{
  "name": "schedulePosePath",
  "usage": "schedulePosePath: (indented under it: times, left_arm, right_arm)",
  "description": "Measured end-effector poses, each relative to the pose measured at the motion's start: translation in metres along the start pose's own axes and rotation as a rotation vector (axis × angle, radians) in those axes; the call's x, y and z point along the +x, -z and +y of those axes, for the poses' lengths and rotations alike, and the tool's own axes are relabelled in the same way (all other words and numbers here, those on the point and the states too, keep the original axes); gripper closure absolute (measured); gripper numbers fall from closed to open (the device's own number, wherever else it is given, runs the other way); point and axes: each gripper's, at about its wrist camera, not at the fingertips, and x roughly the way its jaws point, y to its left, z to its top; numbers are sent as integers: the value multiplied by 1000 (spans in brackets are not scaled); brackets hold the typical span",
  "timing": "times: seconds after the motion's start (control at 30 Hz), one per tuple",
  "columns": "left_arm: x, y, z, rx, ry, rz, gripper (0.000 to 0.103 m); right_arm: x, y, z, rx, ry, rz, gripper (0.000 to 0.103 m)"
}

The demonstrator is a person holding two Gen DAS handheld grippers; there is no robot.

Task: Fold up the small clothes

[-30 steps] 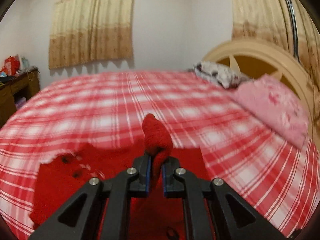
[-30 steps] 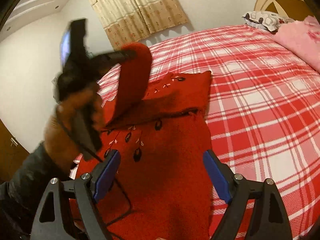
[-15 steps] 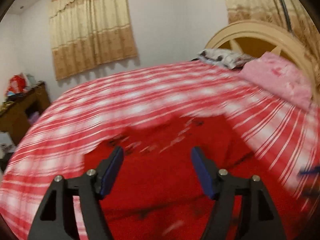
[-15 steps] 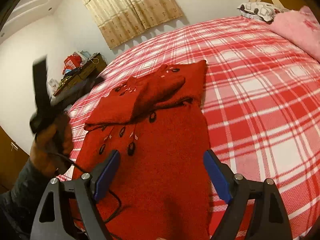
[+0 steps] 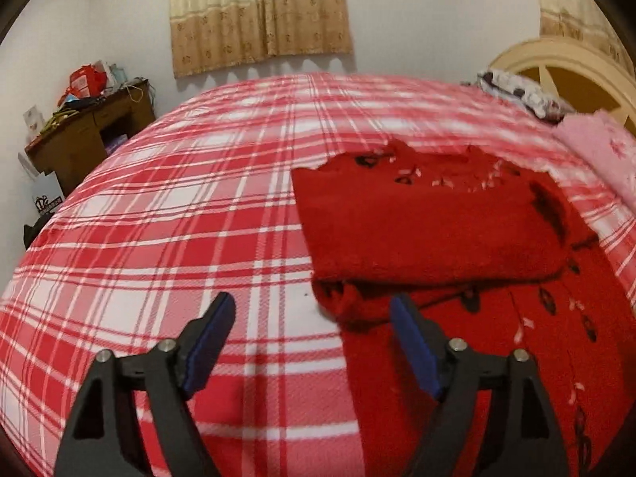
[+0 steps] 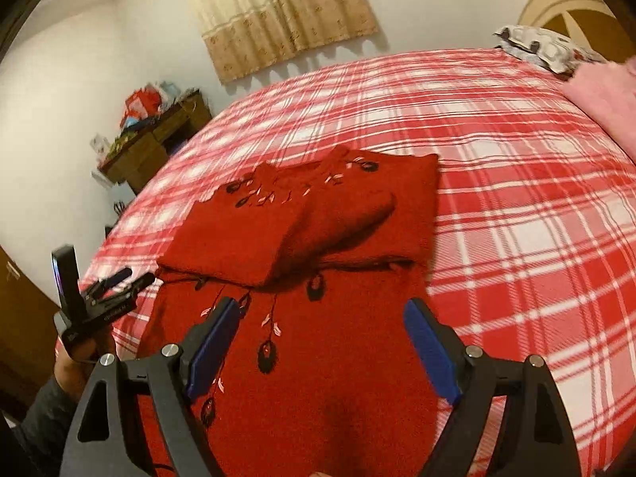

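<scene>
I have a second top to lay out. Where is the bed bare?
Bare plaid bedspread lies right of the red sweater, up to the pink blanket, and beyond its collar towards the curtain. The near left, by the left gripper, is crowded.

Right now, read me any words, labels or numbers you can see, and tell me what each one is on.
None can be read.
Left gripper: pale print on its black body, too small and blurred.
Black bag below the desk: white crown mark and a line of print, too blurred.
</scene>
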Motion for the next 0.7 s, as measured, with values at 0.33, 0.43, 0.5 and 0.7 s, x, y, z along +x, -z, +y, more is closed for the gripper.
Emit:
schedulePosePath:
  times: [0.33,0.43,0.5,0.7]
  left_arm:
    - [27,5,33,-157,-42,51,9]
    - [27,5,27,-127,-57,47,9]
    - [29,5,28,-133,-48,54,8]
    - [27,5,27,-123,-66,40,7]
  right_arm:
    - [36,-23,28,-75,24,47,18]
    - [57,-44,33,-82,64,60,18]
    - [73,-58,33,-70,99,61,18]
    - [127,-80,26,-60,229,148,48]
